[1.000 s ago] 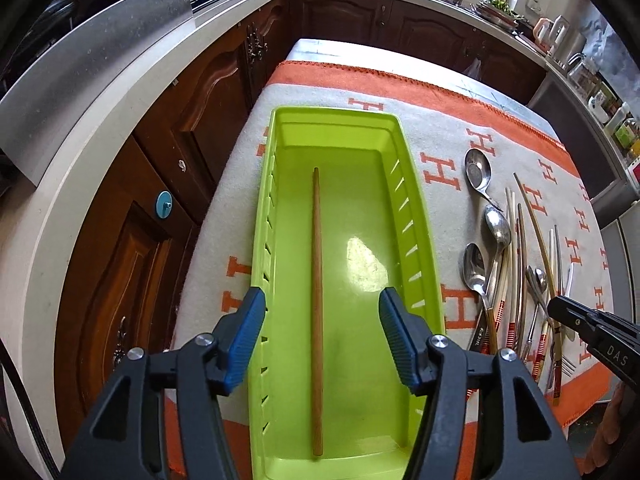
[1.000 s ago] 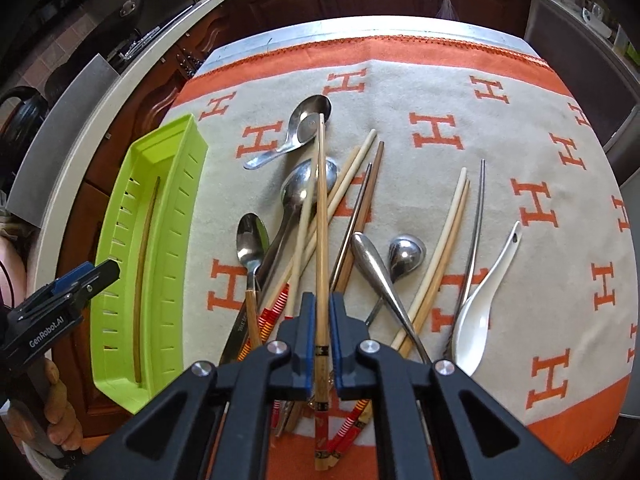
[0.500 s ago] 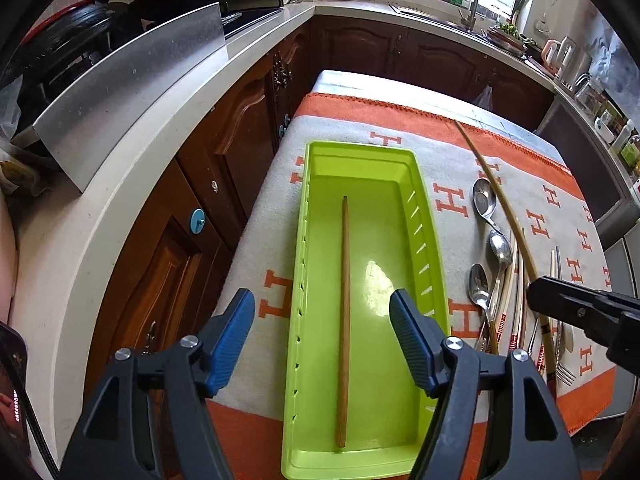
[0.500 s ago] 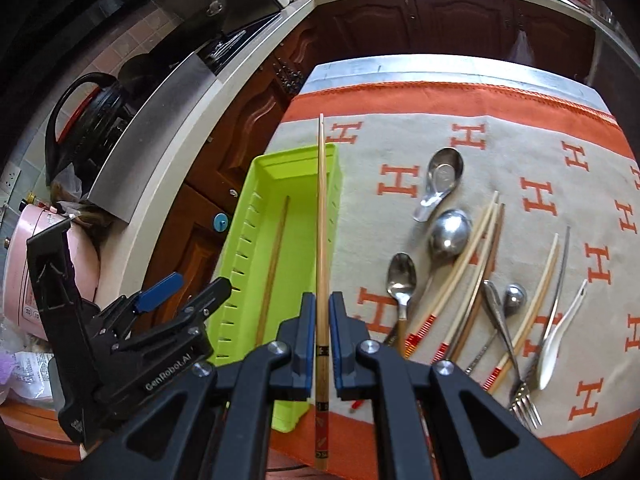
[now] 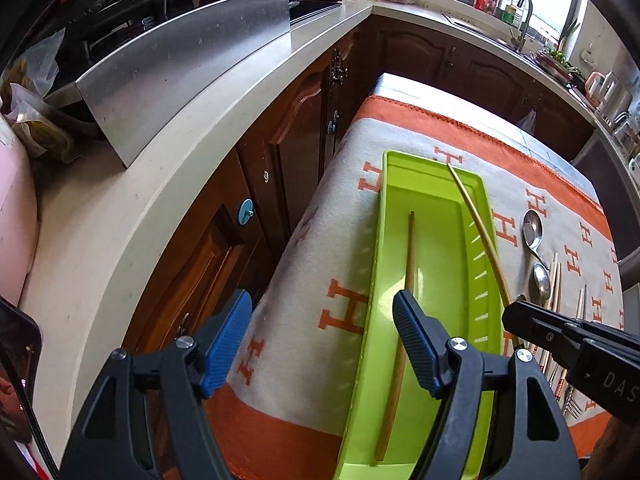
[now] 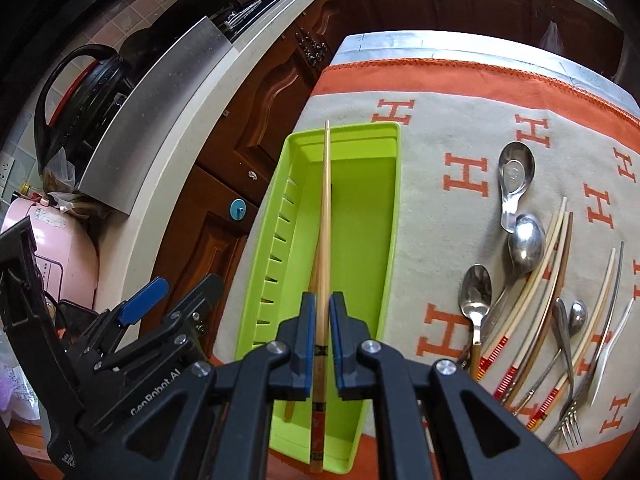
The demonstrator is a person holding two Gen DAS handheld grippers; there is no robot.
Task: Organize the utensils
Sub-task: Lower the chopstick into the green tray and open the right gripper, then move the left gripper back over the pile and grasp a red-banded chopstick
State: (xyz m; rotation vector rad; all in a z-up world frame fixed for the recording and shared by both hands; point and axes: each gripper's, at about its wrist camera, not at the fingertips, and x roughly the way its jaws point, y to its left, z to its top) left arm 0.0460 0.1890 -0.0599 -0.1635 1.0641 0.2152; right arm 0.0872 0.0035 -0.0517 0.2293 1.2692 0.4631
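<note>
Right tongs [image 6: 319, 322] grip chopstick [image 6: 326, 208] over green tray [image 6: 390, 240], seemingly above it

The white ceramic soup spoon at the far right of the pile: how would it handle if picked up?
The white soup spoon looks glazed, so probably slippery between pads. Likely brittle if dropped. Its thin handle lies among a fork and chopsticks, so neighbours may shift.

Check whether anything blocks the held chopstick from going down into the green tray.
Nothing visible blocks it. The right gripper holds the chopstick over the green tray, whose floor holds only one brown chopstick lying lengthwise. The left gripper hangs open at the tray's near-left edge.
</note>
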